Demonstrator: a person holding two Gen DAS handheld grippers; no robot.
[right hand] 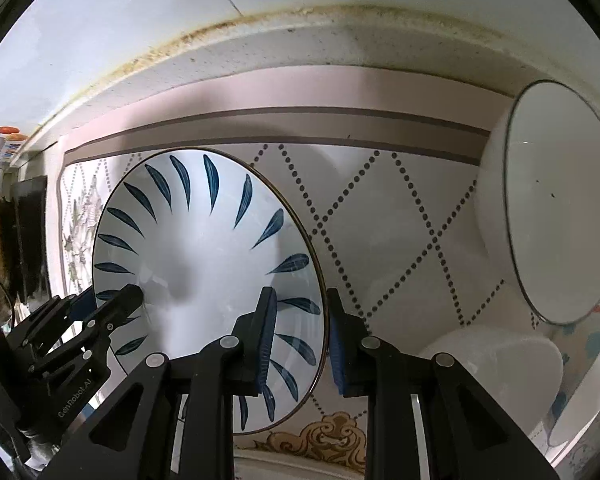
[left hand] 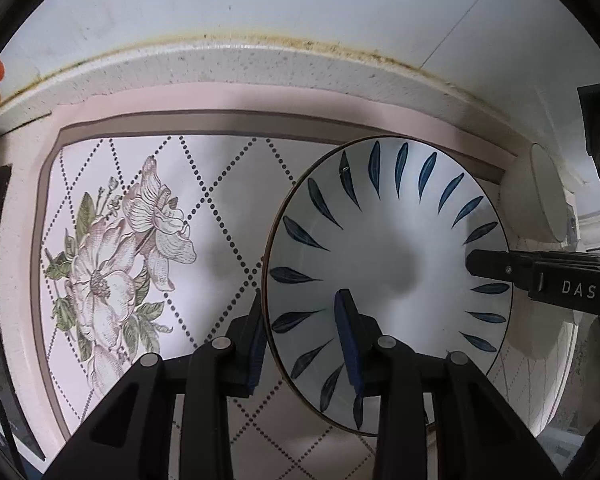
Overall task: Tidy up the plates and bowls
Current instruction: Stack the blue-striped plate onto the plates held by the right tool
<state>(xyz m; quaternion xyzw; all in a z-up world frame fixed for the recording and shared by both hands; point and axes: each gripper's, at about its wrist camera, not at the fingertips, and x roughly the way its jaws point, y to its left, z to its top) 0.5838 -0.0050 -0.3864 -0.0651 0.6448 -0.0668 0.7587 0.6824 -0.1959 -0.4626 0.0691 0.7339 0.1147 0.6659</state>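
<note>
Two grippers hold one plate (left hand: 384,256) with blue leaves over the flowery mat (left hand: 148,240). The left gripper (left hand: 304,344) and right gripper (right hand: 300,344) each pinch its rim, probably tight. A white bowl (right hand: 556,216) stands nearby.

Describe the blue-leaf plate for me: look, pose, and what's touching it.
The plate is round, glossy white, ceramic-looking, with dark blue leaf strokes ringing the inside and a thin dark rim. It looks intact and clean. It sits over the patterned mat. The left gripper straddles its left rim and the right gripper its right rim, one finger inside, one outside. A white bowl stands apart to the right.
</note>
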